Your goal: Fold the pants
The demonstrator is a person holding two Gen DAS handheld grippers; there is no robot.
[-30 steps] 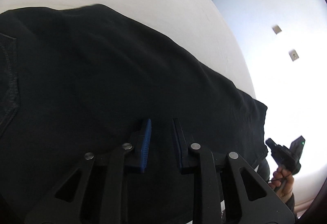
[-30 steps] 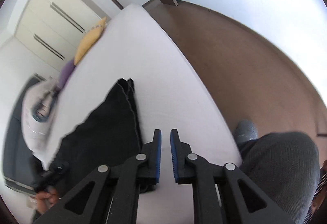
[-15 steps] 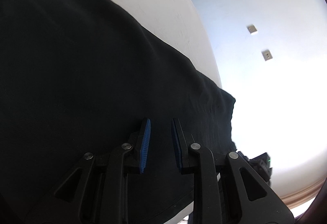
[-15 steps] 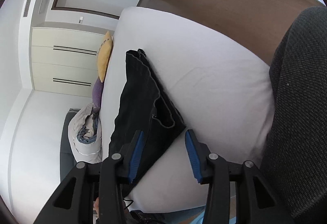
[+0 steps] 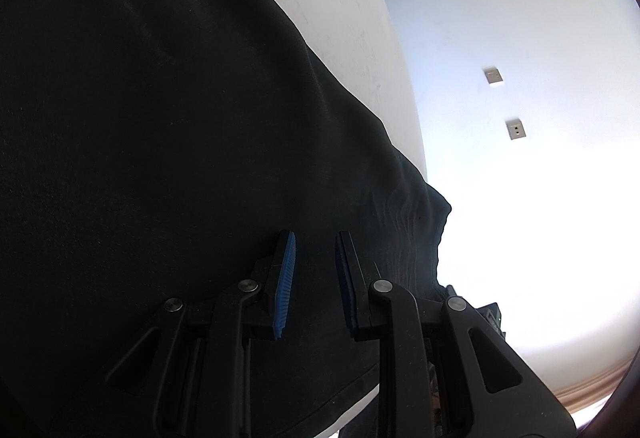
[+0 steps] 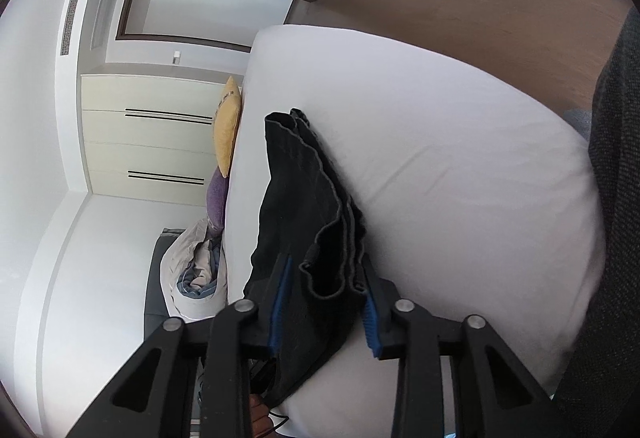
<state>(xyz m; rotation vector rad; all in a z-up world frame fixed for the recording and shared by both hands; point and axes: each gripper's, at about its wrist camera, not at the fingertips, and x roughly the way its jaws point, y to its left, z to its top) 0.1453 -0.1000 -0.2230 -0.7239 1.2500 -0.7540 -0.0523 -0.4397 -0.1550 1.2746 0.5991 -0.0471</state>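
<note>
Pants (image 6: 304, 198) — unmarked black, between right gripper (image 6: 324, 302) jaws

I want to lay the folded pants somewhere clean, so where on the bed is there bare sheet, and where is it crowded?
Right wrist view: bare white sheet between the black pants and the bed's floor-side edge. Crowded: the far side, with yellow pillow, purple pillow and bundled bedding, and the near corner, where the right gripper straddles the hem.

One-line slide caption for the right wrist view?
Right gripper, jaws open, straddles the hem end of black pants lying on a white bed.
</note>
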